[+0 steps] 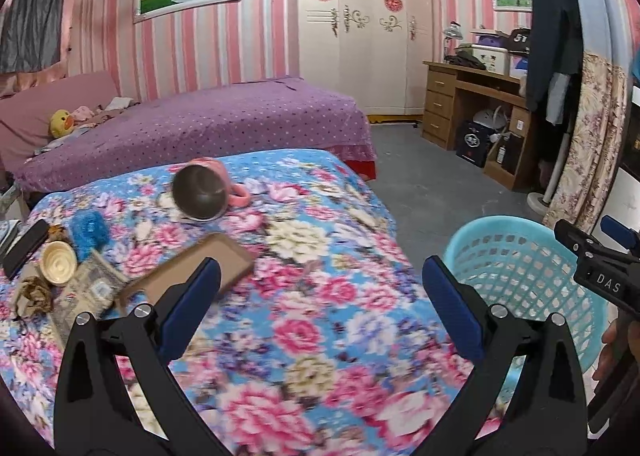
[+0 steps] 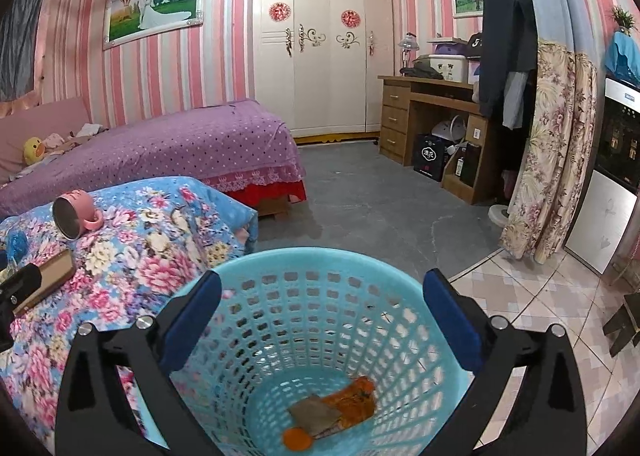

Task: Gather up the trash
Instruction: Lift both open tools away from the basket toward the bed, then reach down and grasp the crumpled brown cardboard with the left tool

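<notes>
Floral bedspread (image 1: 320,296) beside blue mesh basket (image 2: 320,268) — orange wrapper (image 2: 352,400) inside; left gripper (image 1: 320,304) over bedspread, right gripper (image 2: 322,316) over basket — both wide open, empty.

Light blue lattice basket (image 2: 320,320), blue-pink floral blanket (image 1: 320,296), pink mug (image 2: 76,212)

Pink-striped wallpaper (image 2: 132,76) runs behind a purple polka-dot bed (image 2: 168,152). Right of the bed stands a white wardrobe (image 2: 320,56), and further right a wooden desk (image 2: 420,116). Grey floor (image 2: 360,208) spreads before the bed, a framed wedding picture (image 2: 154,10) above it.
</notes>
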`<state>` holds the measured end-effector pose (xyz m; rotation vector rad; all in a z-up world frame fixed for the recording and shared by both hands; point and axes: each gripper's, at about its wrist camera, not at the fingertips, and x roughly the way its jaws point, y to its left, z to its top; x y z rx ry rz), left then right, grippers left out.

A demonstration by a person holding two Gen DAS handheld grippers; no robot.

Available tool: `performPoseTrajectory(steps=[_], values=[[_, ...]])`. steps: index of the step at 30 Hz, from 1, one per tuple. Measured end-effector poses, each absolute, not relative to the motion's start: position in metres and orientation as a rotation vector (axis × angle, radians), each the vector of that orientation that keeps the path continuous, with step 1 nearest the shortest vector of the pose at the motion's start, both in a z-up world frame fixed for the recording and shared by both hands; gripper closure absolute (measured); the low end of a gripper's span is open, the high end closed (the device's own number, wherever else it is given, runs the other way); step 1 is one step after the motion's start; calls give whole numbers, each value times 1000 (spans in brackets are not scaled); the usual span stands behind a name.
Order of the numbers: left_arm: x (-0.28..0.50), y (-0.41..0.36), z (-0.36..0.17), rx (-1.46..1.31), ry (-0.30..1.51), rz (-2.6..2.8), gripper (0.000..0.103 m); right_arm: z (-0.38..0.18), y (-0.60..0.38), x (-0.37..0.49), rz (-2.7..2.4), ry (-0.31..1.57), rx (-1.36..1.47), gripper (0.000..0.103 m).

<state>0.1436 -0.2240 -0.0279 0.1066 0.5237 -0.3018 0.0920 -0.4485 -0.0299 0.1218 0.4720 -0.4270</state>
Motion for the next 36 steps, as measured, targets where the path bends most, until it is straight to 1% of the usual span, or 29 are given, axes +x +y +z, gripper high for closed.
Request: performPoseTrajectory(steps=[12,18,22,32,34,36], values=[[160,-134,-16,75,523,-159,5,-24,-391,120,-352,478,152,5],[168,-78,-25,87,533,-68,5,-25,-358,133,-315,484,119,5],[178,-36,-31,40,572,-31,5,-29,-336,143,-310,510,67,5],[195,55,-51,2,641,96,6,-44,-309,162,-221,565,132,5],[201,68,-57,-8,664,112,9,-47,-300,166,-221,576,125,5],[206,77,-62,-26,691,108,17,-50,-294,170,-219,590,129,5]])
